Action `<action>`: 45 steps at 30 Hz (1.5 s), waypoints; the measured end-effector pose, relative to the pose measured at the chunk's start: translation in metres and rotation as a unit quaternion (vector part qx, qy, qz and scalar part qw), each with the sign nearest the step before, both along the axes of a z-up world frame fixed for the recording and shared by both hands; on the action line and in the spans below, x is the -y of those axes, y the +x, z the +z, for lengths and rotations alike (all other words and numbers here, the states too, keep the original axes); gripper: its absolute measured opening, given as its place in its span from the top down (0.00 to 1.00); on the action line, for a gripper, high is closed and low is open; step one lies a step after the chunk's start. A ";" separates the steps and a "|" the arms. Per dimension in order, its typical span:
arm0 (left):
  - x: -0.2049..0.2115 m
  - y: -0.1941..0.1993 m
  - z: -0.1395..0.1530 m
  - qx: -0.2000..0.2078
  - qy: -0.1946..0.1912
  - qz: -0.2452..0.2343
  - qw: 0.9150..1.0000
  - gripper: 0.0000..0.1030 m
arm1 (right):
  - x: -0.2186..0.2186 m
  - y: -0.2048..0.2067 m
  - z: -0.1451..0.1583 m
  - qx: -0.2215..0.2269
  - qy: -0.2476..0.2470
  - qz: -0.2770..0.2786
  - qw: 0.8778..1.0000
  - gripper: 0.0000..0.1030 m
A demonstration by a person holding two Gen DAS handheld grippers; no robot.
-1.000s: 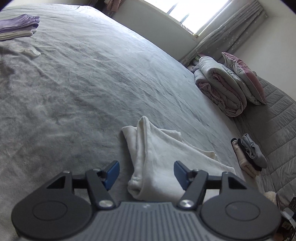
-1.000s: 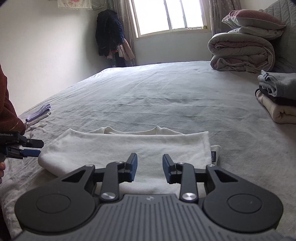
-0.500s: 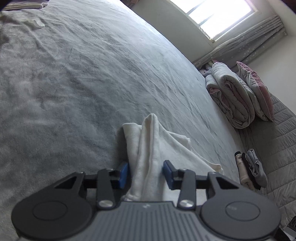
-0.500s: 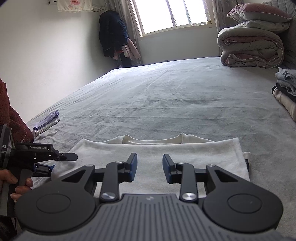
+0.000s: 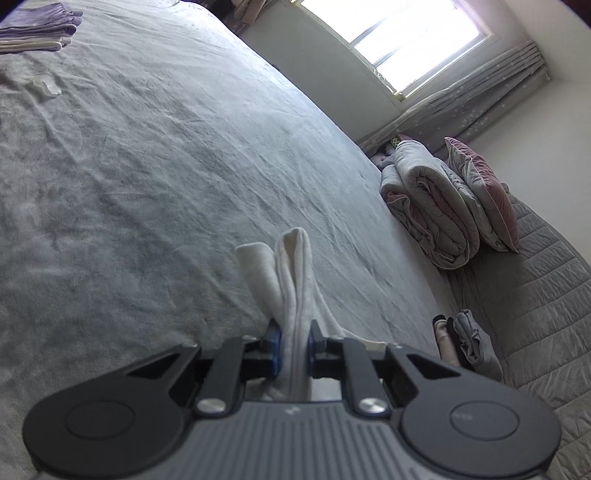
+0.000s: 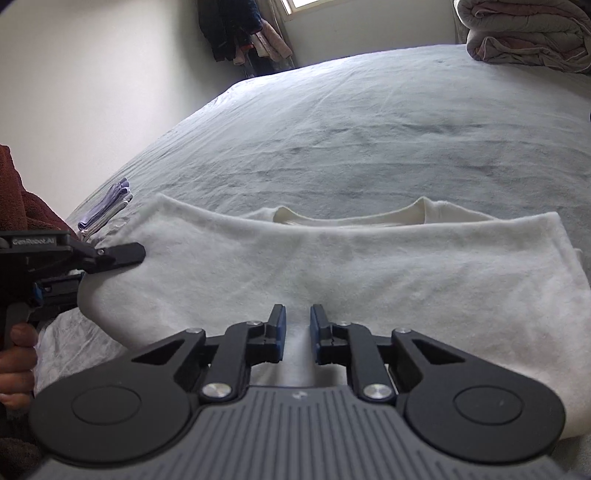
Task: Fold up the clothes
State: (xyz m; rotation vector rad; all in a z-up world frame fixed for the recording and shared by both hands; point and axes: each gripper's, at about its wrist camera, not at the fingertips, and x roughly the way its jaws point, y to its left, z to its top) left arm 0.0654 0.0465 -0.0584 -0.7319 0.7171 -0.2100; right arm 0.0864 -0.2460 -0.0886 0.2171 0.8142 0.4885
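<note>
The left gripper (image 5: 293, 345) is closing, and its blue pads already press a bunched ridge of the white shirt (image 5: 291, 280) from both sides at the bottom centre of the left wrist view. The fold stands up between the fingers and runs away toward the middle of the frame.

In the right wrist view the right gripper (image 6: 297, 330) sits low at the bottom centre with its jaws nearly together, a pale strip of the shirt's (image 6: 332, 266) near hem between them; the pads look clamped on it. The shirt lies spread across the lower half of that frame on the grey bed (image 6: 369, 122), collar toward the top. The left gripper (image 6: 122, 254) reaches in from the left edge at the shirt's left side, held by a hand (image 6: 16, 354).

Beyond the shirt the bed is open and wrinkled. A small pile of folded clothes (image 5: 40, 27) lies at the upper left, a rolled quilt (image 5: 432, 206) and pillow (image 5: 484, 195) at the right, and another clothes stack (image 5: 465, 343) at the lower right.
</note>
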 end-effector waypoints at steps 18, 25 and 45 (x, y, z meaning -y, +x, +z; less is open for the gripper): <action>0.058 0.007 0.034 0.039 -0.062 -0.026 0.997 0.88 | 0.061 -0.010 0.023 -0.043 0.140 -0.058 0.987 0.68; 0.093 0.015 0.030 0.045 -0.082 -0.061 0.994 0.87 | 0.094 -0.007 0.029 -0.065 0.215 -0.094 0.970 0.64; 0.153 0.035 -0.004 0.023 -0.113 -0.152 0.982 0.58 | 0.169 -0.008 0.018 -0.117 0.344 -0.199 0.910 0.56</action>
